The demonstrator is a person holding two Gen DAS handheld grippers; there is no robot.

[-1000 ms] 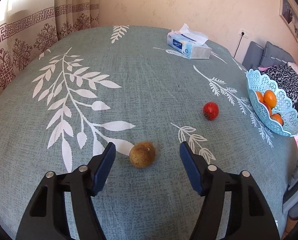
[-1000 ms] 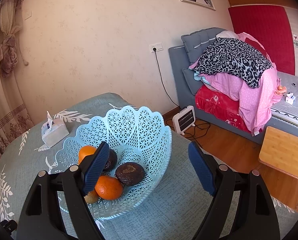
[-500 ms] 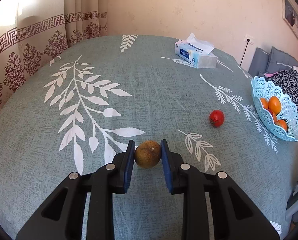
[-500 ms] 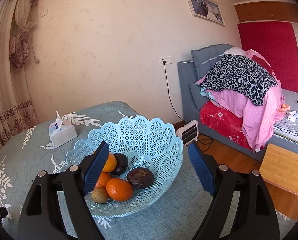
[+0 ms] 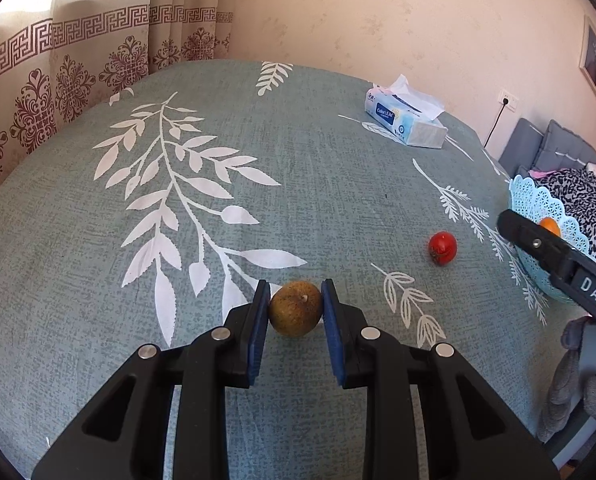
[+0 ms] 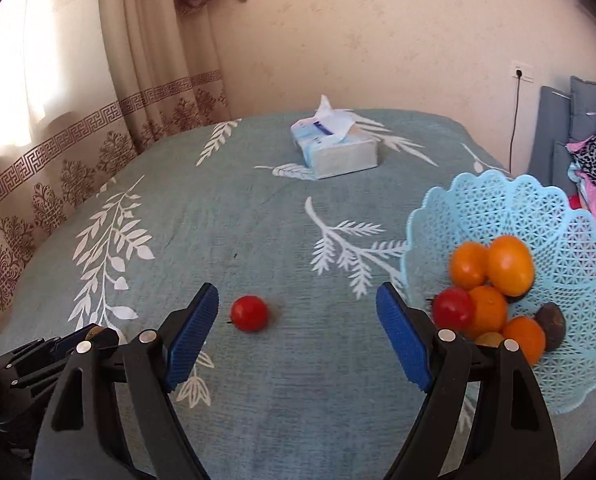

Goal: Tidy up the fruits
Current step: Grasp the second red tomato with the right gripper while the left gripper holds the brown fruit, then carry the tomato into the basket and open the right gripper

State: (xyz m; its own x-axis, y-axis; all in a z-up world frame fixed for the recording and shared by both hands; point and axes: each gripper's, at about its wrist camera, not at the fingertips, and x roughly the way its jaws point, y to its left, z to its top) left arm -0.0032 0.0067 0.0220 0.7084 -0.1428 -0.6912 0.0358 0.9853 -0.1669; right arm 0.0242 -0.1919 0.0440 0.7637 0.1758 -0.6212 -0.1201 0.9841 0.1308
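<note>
Left gripper (image 5: 294,310) jaws clamped on brown fruit (image 5: 295,309) on bench (image 5: 338,200); right gripper (image 6: 298,334) jaws apart near red tomato (image 6: 249,313).

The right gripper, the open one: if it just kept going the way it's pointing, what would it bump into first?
Probably the tablecloth itself. The right gripper points down at bare cloth, with the red tomato lying just inside its left finger, so it might brush that. Depth is hard to judge here.

Matt woven tablecloth (image 5: 338,184) (glossy tomato (image 6: 249,313), plastic lattice basket (image 6: 558,216))
</note>
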